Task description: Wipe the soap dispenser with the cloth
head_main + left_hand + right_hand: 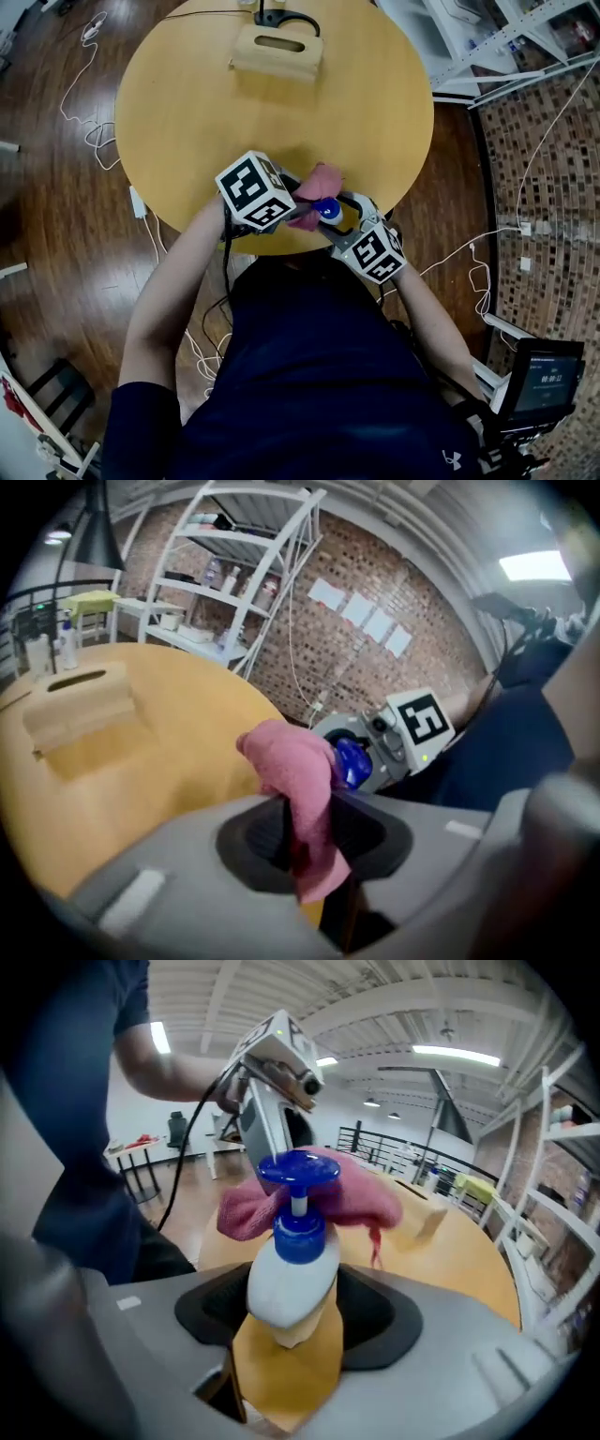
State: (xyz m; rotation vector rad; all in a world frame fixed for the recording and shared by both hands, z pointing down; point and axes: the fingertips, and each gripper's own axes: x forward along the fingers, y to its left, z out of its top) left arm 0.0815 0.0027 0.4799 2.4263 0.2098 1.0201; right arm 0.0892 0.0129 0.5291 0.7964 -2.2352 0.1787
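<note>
The white soap dispenser with a blue pump head hangs tilted above the near edge of the round wooden table. My right gripper is shut on its body, the pads pressing both sides. A pink cloth is pinched in my left gripper, which is shut on it. The cloth lies bunched against the pump head from behind. In the head view the two grippers, left and right, meet over the table's near rim, close to the person's body.
A wooden tissue box sits at the table's far side with a black cable behind it. White metal shelves stand beyond the table by a brick wall. Loose white cords lie on the floor left.
</note>
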